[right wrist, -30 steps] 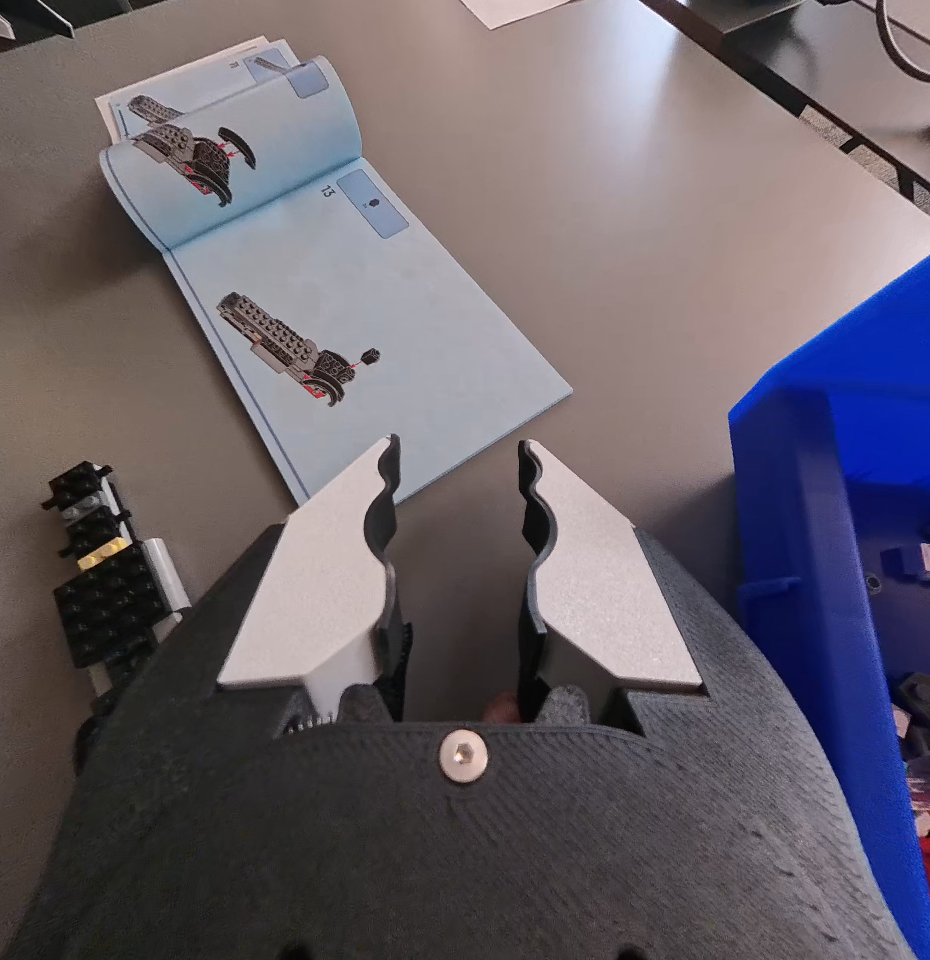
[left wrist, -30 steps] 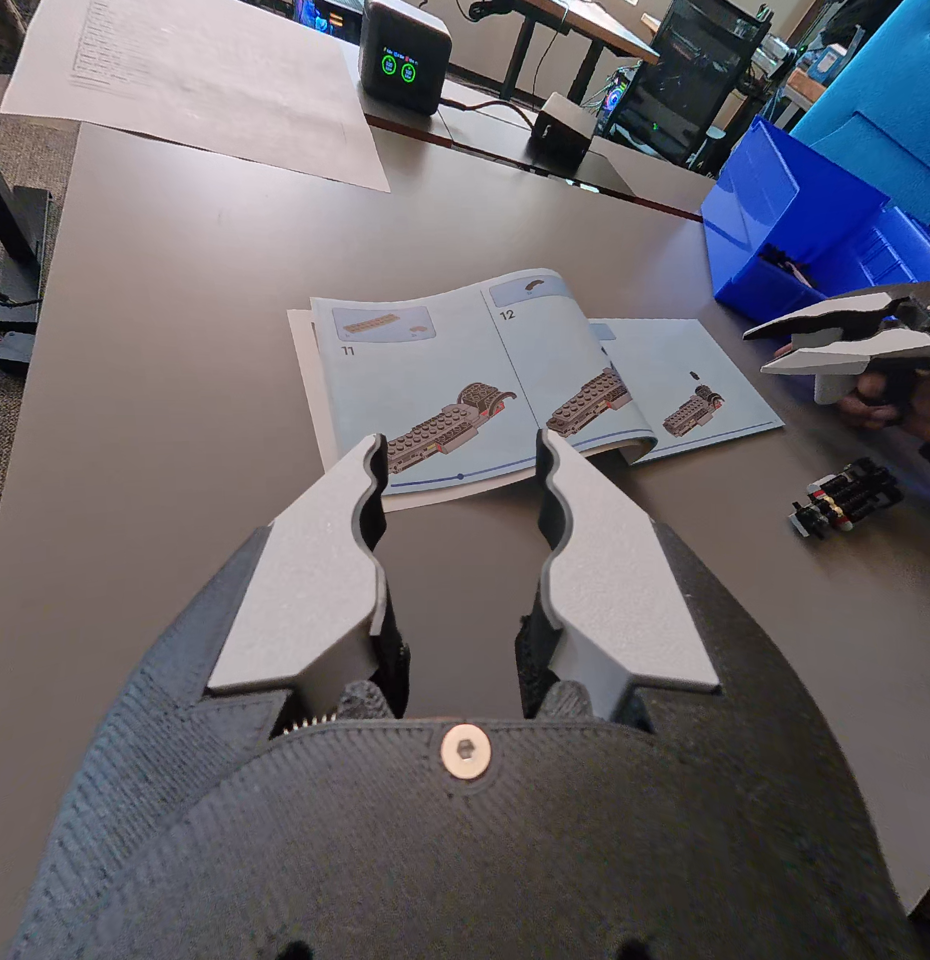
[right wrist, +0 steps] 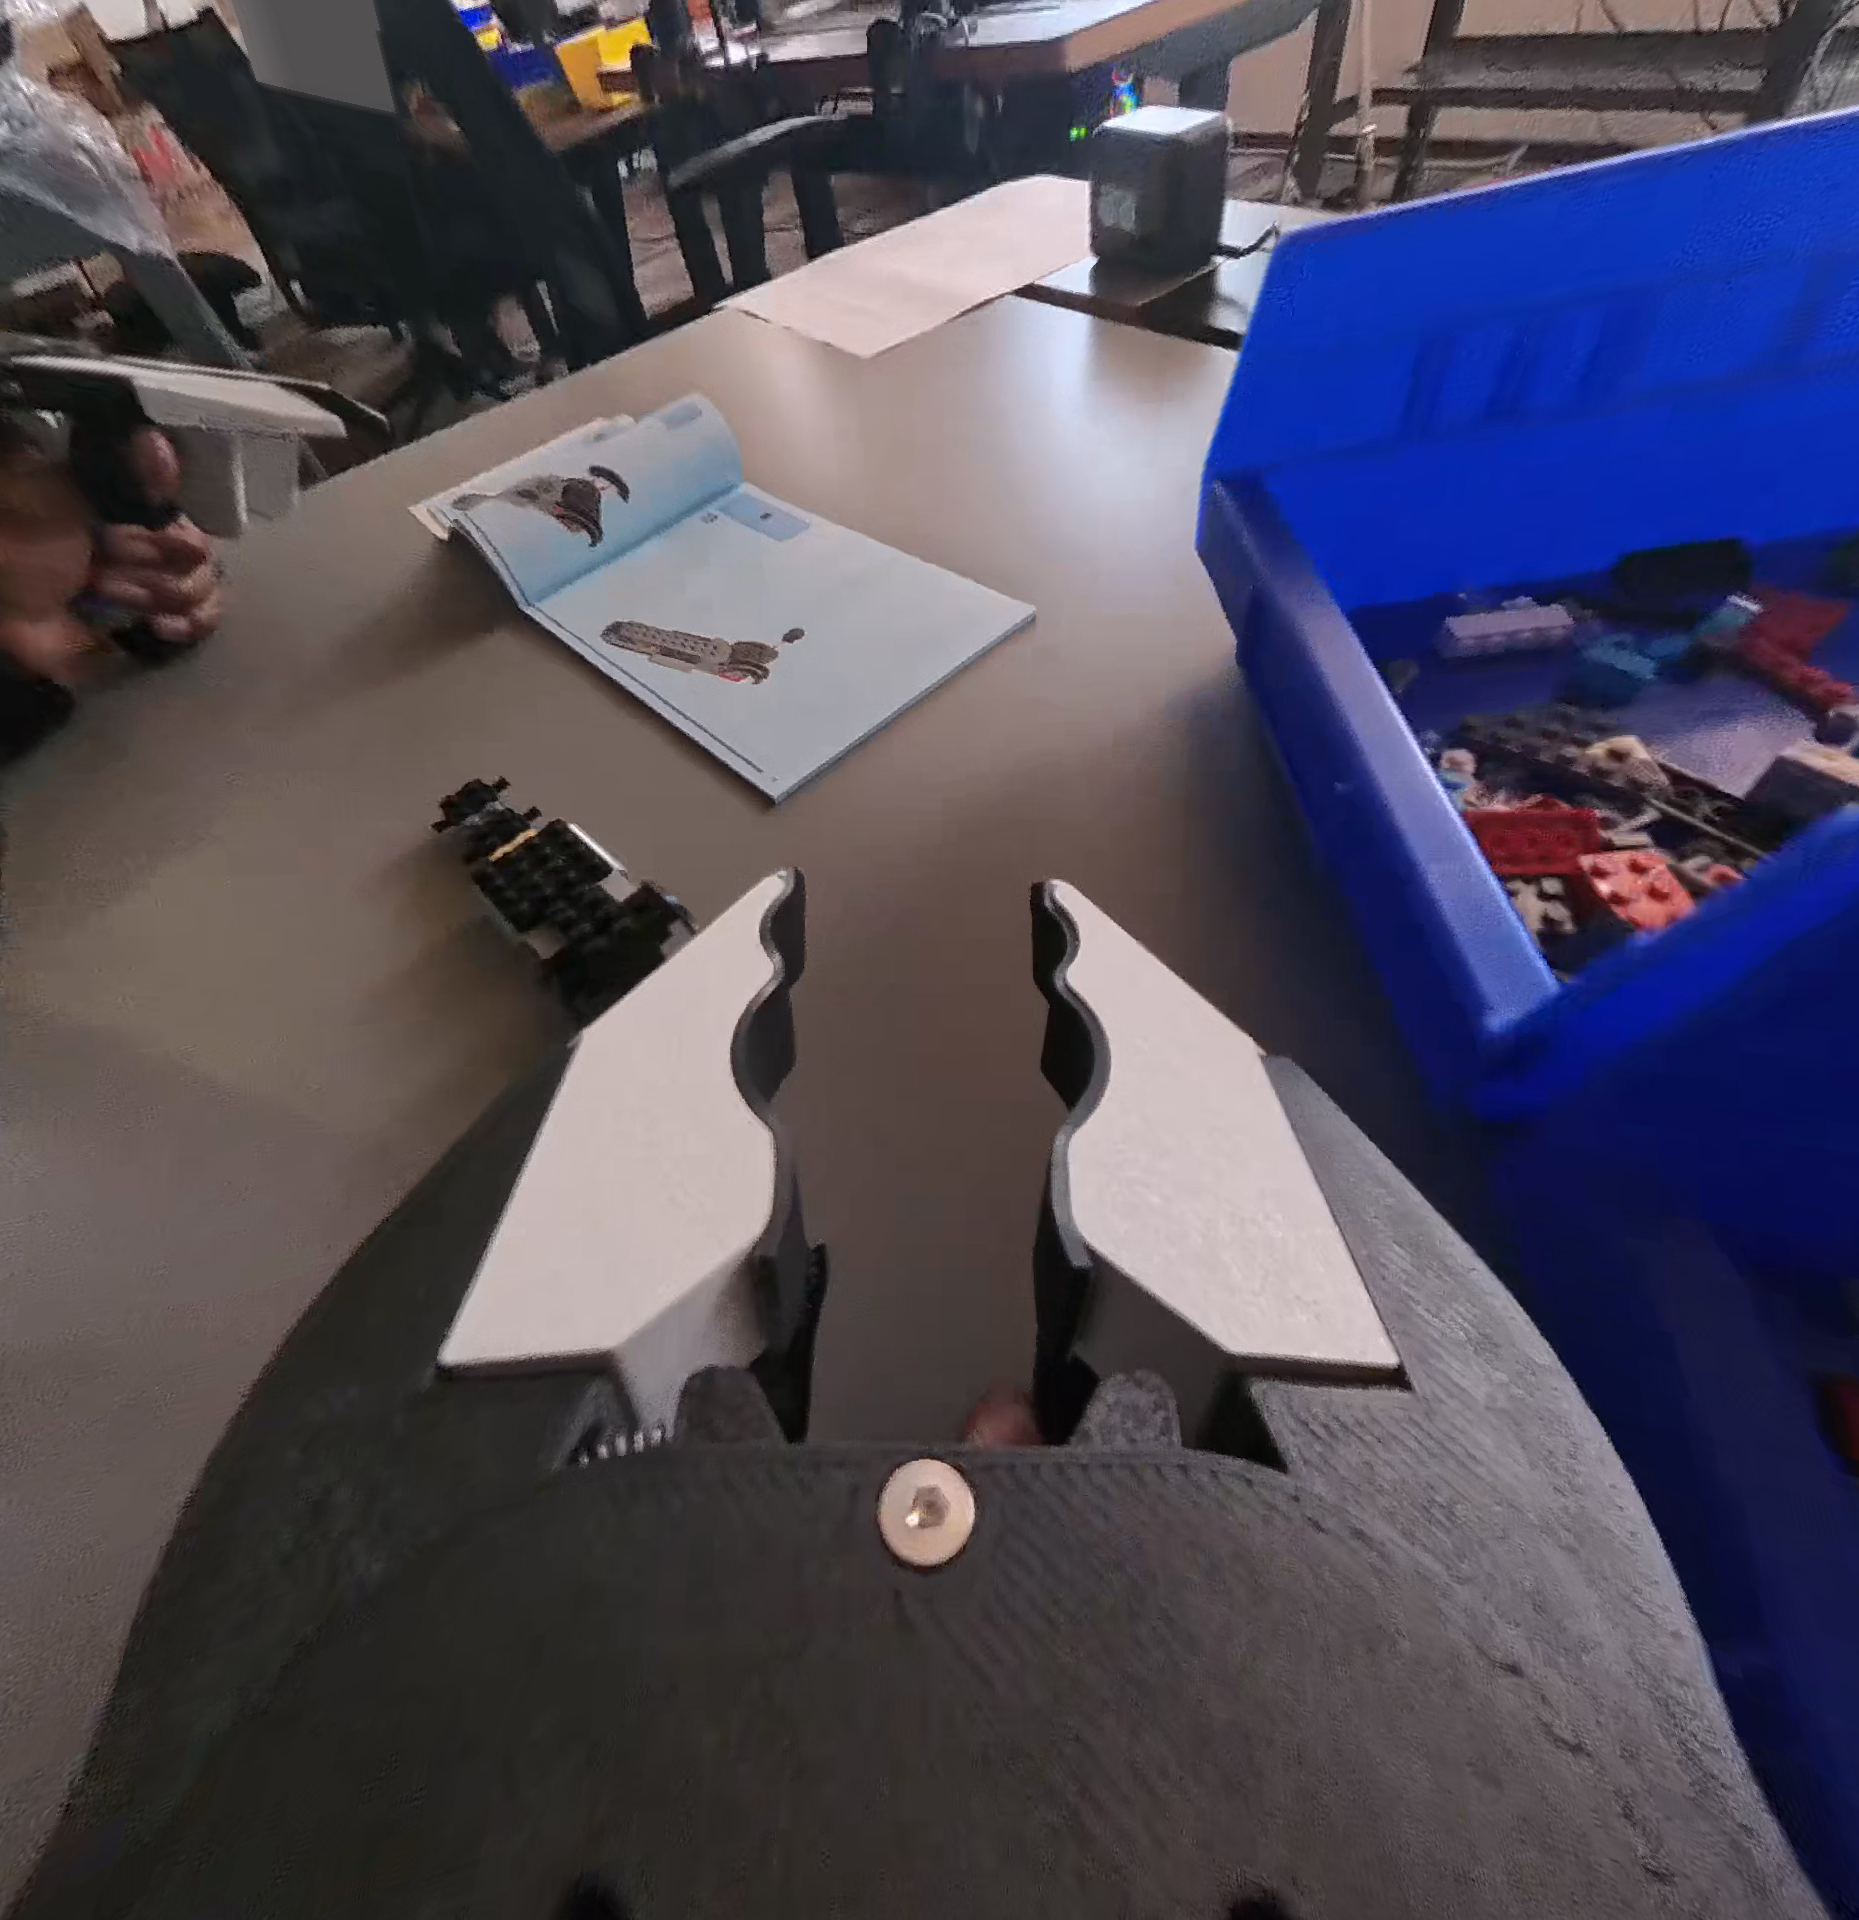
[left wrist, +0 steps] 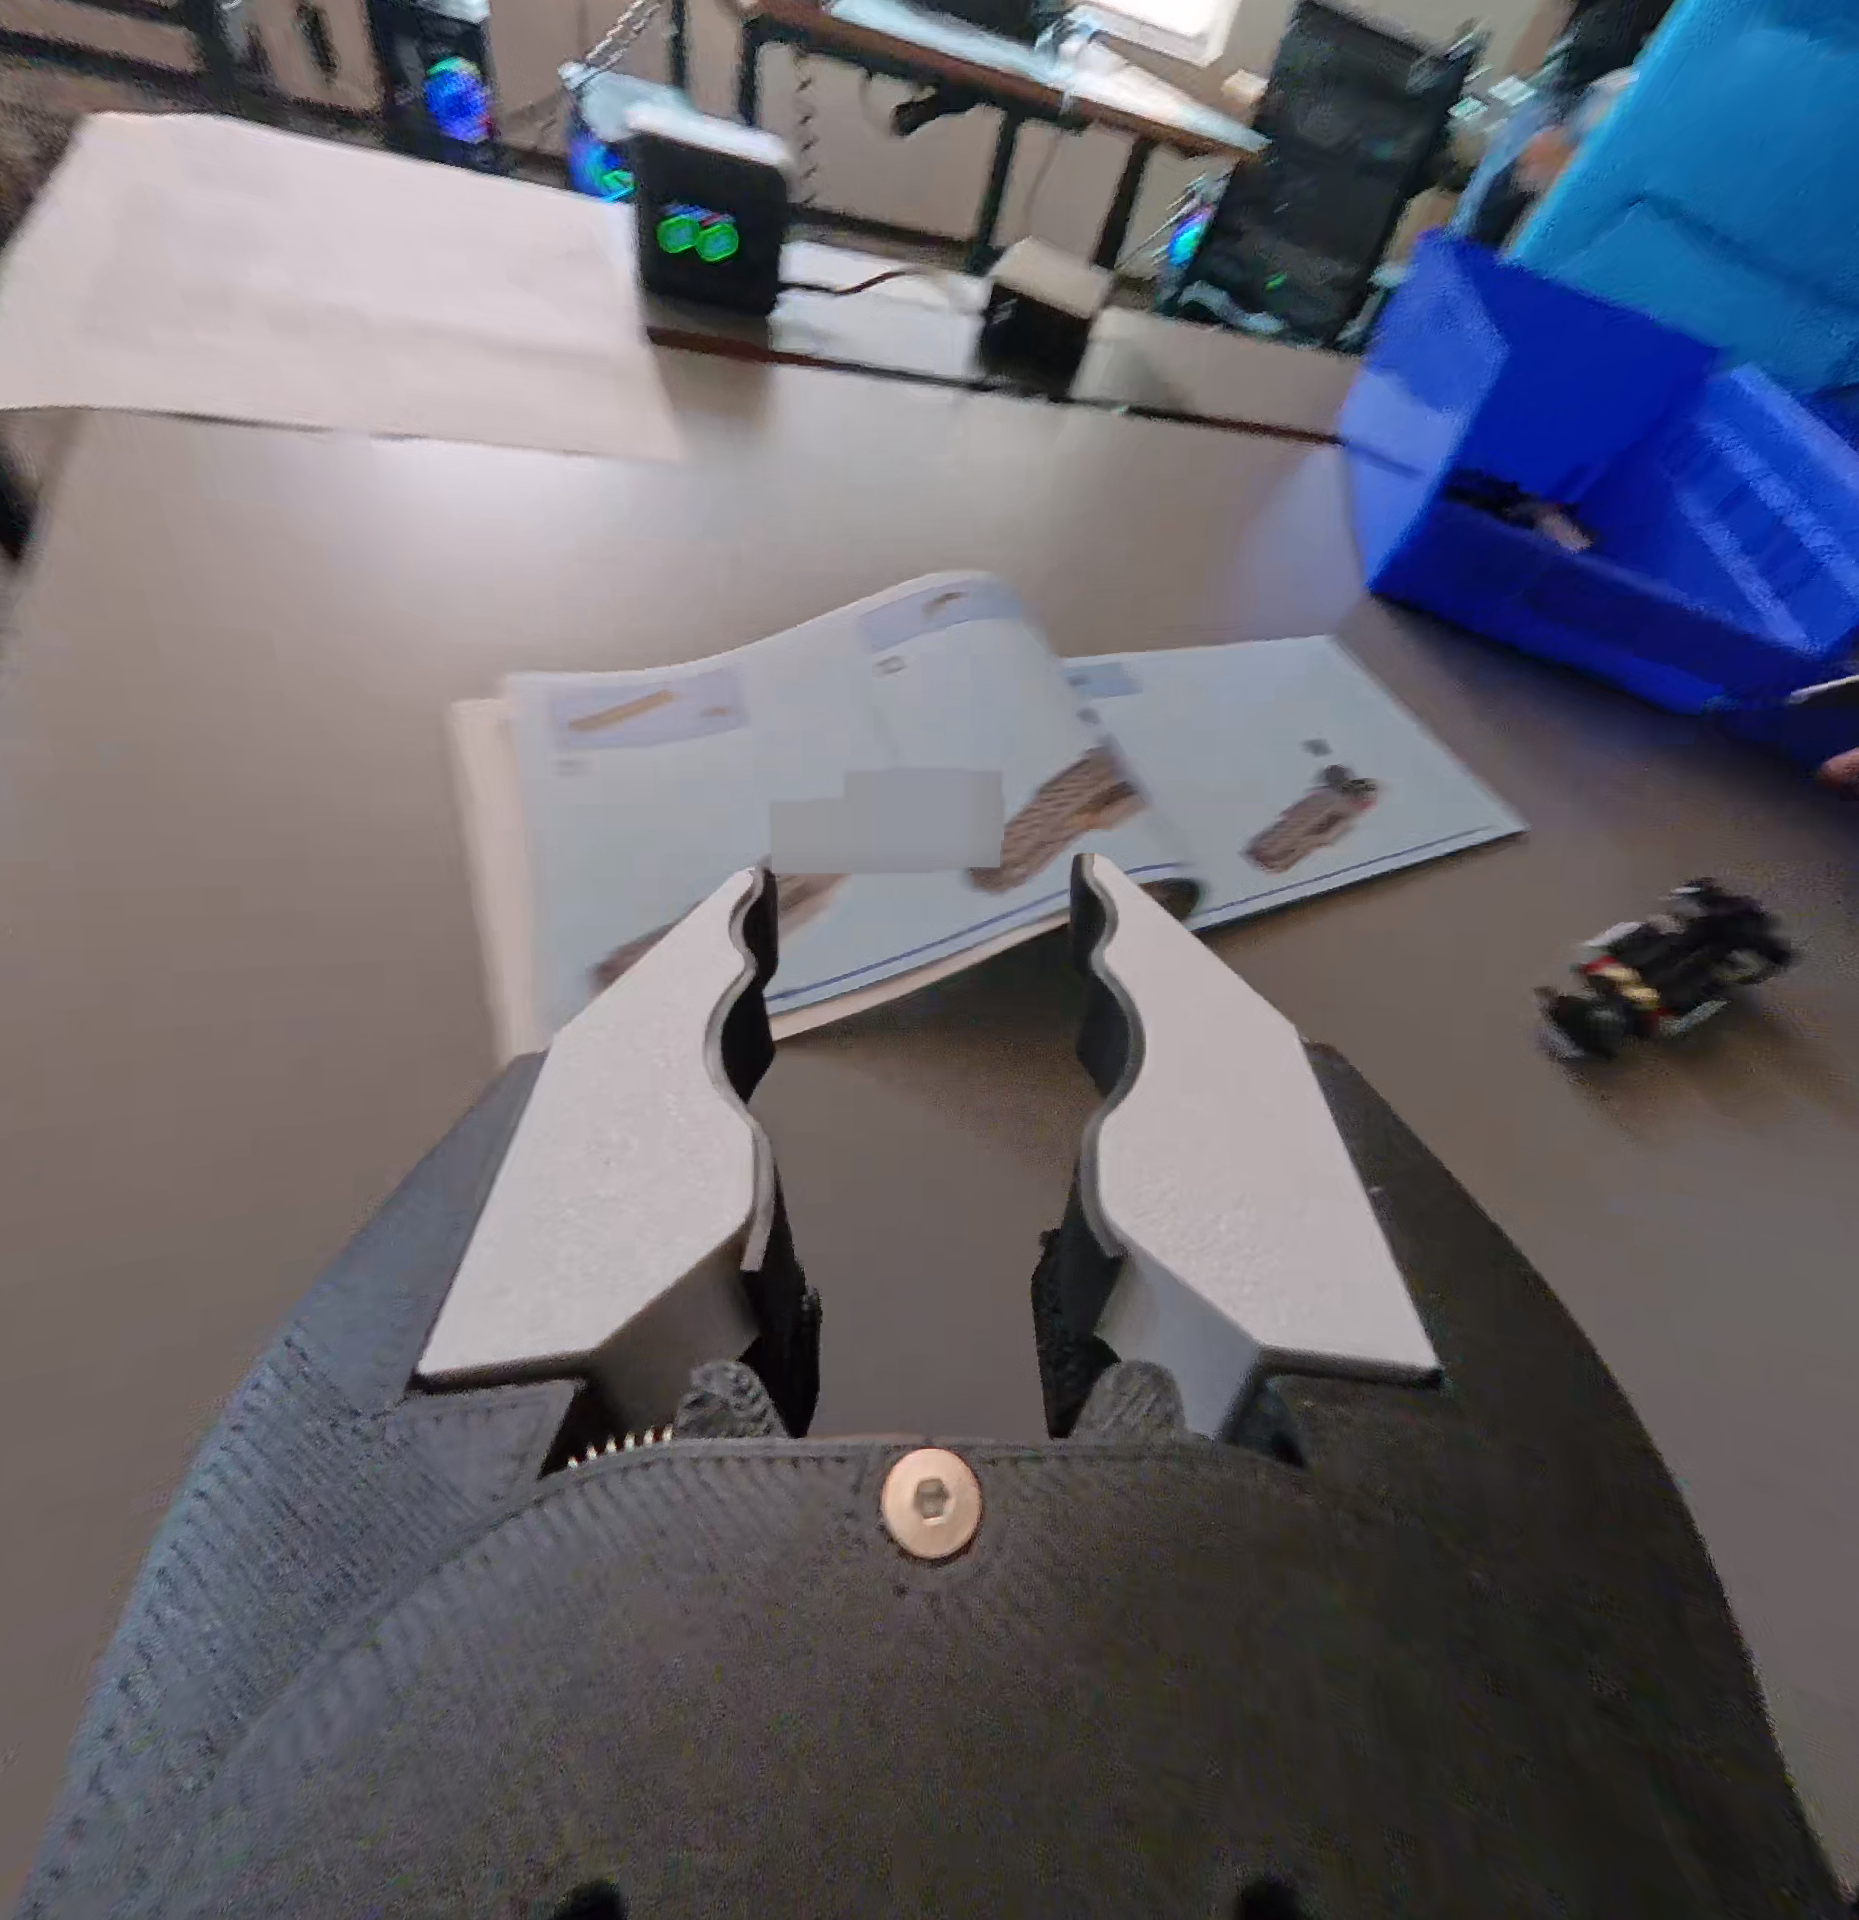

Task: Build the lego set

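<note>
While both hand-held grippers [left wrist: 920,883] [right wrist: 914,894] gape empty, a booklet [right wrist: 800,644] lies on the brown table [right wrist: 281,1039].

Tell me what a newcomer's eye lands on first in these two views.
The bright blue bin at the table's right edge, heaped with loose bricks in red, black and blue. Next, the open instruction booklet mid-table, and the small black half-built model lying nearer, just left of the right tongs. Both the right and the left tongs are open and empty.

bright daylight | motion blur, left view worst | wide-angle edge bending | soft shadows
</note>
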